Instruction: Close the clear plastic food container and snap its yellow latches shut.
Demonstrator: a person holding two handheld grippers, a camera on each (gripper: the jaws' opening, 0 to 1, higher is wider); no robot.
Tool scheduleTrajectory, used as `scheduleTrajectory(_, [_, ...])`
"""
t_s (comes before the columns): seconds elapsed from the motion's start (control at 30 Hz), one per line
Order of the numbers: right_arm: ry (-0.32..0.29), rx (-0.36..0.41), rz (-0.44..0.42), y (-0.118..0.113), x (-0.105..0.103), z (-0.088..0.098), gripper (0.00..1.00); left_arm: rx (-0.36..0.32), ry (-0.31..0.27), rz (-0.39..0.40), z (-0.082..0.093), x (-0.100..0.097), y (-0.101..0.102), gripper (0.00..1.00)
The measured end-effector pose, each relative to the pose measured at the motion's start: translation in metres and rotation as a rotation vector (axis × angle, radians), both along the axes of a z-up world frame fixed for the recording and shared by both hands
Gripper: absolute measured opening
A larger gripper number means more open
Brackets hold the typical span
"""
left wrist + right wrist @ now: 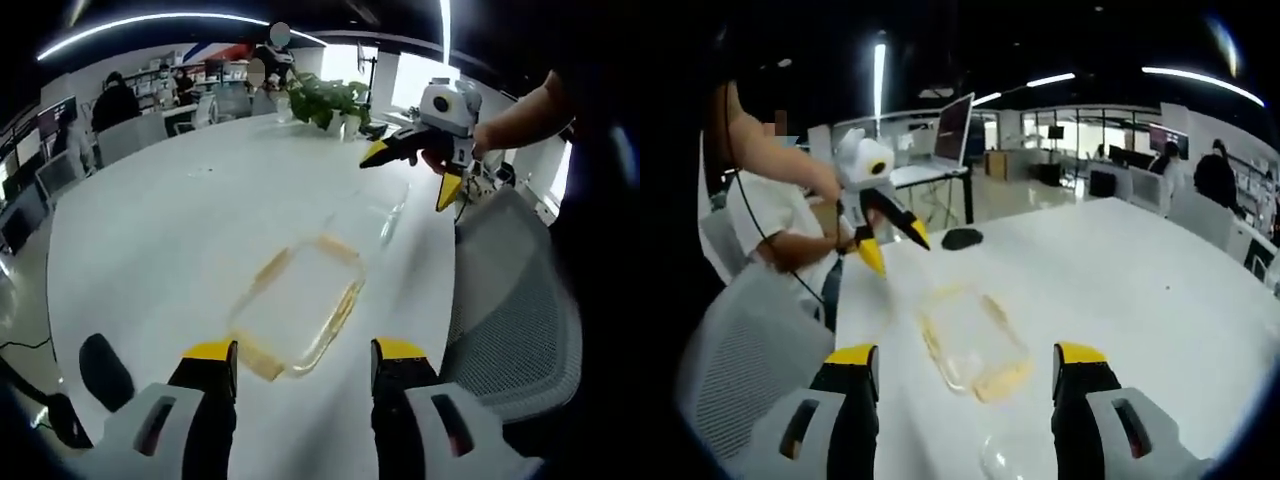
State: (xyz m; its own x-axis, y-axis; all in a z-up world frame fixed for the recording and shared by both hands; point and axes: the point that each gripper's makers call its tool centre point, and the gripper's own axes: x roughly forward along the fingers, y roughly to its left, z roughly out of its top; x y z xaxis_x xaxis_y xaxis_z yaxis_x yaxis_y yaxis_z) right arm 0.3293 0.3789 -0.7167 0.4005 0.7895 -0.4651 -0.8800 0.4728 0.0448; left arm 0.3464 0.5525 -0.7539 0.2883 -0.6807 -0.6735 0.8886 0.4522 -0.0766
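A clear rectangular container part with yellow latches lies flat on the white table, just ahead of my left gripper, whose jaws stand open and empty. A second clear piece lies beyond it, under my right gripper, which a hand holds open above the table. From the right gripper view, the yellow-latched part sits ahead of my open right gripper, the second clear piece lies blurred by its jaws, and the left gripper hovers open past it.
A grey mesh chair stands at the table edge beside the person. A potted plant is at the table's far end. A black mouse and a raised screen are near the other end. People sit in the background.
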Motion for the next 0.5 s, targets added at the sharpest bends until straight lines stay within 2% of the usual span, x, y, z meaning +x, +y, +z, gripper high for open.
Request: scheduleTrajectory(0.5, [0.018,-0.037,0.065,0.0101,0.0025,-0.0090,0.70,0.050,0.013,-0.064,-0.0108,0.0053,0.0011,0.53])
